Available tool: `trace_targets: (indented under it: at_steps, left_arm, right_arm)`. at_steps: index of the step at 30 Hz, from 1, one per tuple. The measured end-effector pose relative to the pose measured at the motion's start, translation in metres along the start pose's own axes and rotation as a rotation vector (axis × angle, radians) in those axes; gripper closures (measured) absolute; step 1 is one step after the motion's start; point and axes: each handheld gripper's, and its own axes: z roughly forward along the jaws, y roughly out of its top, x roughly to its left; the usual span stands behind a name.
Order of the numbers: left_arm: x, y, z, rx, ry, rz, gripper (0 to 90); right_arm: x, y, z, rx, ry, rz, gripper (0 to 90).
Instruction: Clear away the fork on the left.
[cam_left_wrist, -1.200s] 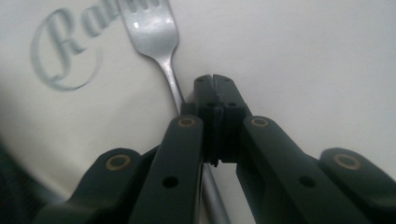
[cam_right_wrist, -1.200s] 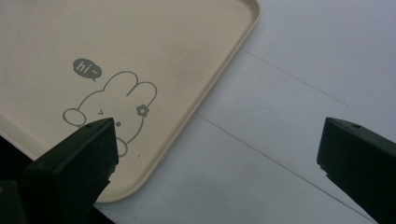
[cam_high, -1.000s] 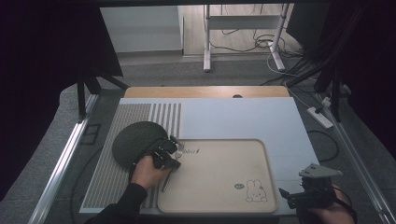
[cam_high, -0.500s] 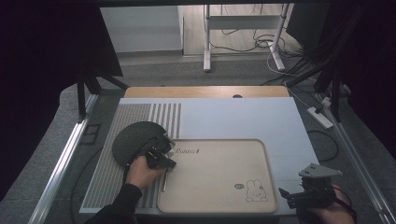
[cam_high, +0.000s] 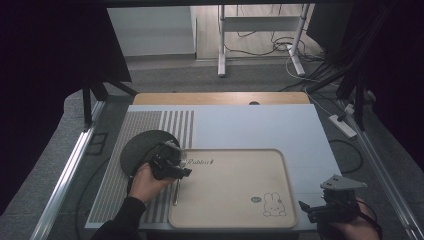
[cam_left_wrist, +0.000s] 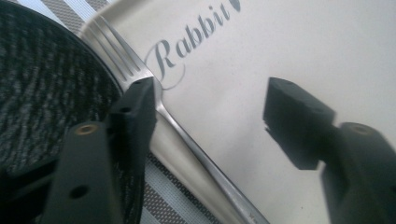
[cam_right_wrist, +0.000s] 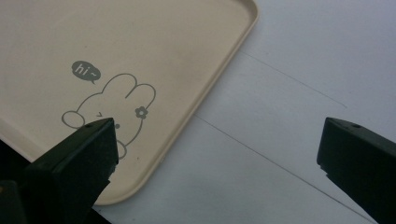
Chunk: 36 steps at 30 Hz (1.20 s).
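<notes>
Surface, near-left corner: fork lies on the tray's left rim beside the dark plate.
My left gripper fingers have just opened, fork loose between; right gripper wide open, empty.

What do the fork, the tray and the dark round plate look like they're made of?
Fork: polished metal, likely stainless steel, going by its mirror-bright handle. Tray: matte beige, probably plastic or melamine, with a moulded raised rim and printed rabbit artwork. Dark round plate: near-black with a fine speckled or woven-looking texture, perhaps glazed ceramic or textured plastic; I can't tell which.
</notes>
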Motion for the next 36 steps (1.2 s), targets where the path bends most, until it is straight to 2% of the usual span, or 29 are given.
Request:
trace_targets:
  at_steps: [5,14,17,22,27,30,36]
  left_arm:
    - [0.001,-0.004,-0.008,-0.046,-0.006,-0.013,22.8]
    - [0.002,-0.012,-0.014,-0.073,-0.023,-0.031,8.6]
    - [0.002,-0.015,-0.016,-0.068,-0.024,-0.023,6.8]
    - [0.002,-0.022,-0.021,-0.101,-0.023,-0.030,4.7]
    - [0.003,-0.032,-0.027,-0.144,-0.026,-0.018,2.1]
    - [0.003,-0.038,-0.031,-0.156,-0.025,-0.005,0.1]
    - [0.005,-0.049,-0.037,-0.179,-0.026,-0.009,0.0]
  right_arm:
    - [0.000,0.000,0.000,-0.001,-0.001,0.002,0.0]
    - [-0.001,0.000,-0.001,-0.020,0.004,0.010,0.0]
    - [-0.001,0.001,-0.002,-0.036,0.008,-0.002,0.0]
    - [-0.001,0.001,-0.002,-0.039,0.016,0.002,0.0]
    - [-0.001,0.001,-0.001,-0.034,0.020,-0.010,0.0]
    - [0.000,0.001,-0.001,-0.032,0.021,-0.014,0.0]
    - [-0.001,0.001,-0.001,-0.031,0.027,-0.012,0.0]
